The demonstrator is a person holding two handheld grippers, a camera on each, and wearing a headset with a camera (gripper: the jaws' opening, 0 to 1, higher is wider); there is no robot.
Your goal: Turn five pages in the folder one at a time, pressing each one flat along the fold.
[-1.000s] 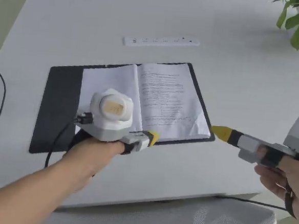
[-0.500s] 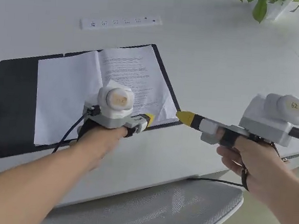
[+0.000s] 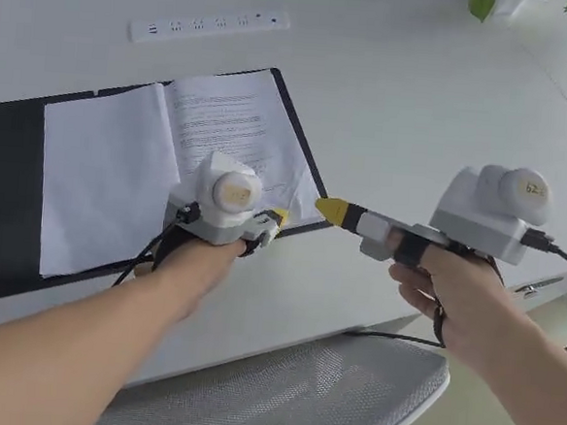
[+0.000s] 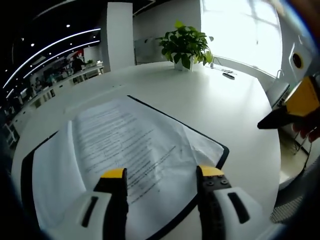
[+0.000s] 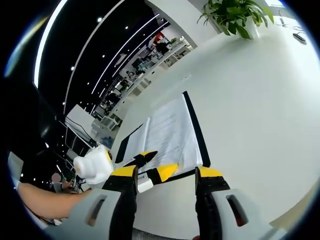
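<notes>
The black folder (image 3: 7, 125) lies open on the white table, a blank page on its left and a printed page (image 3: 233, 121) on its right. My left gripper (image 3: 275, 218) hovers open over the printed page's near right part, with nothing between its fingers; the left gripper view shows this page (image 4: 125, 145) beyond my left gripper (image 4: 162, 172). My right gripper (image 3: 330, 210) stands open just off the folder's near right corner. From my right gripper (image 5: 167, 172), the folder (image 5: 172, 132) and the left gripper's yellow fingertips (image 5: 150, 156) lie ahead.
A white power strip (image 3: 209, 24) lies beyond the folder. A potted plant (image 4: 186, 46) stands at the far right of the table. The table's near edge runs just below both grippers, with a grey mesh chair (image 3: 281, 387) under it. A cable (image 3: 149, 252) trails from the left gripper.
The head camera has swung right, so the folder sits further left in view. My left gripper has moved right along the page's near edge toward the corner. The right gripper stays beside that corner.
</notes>
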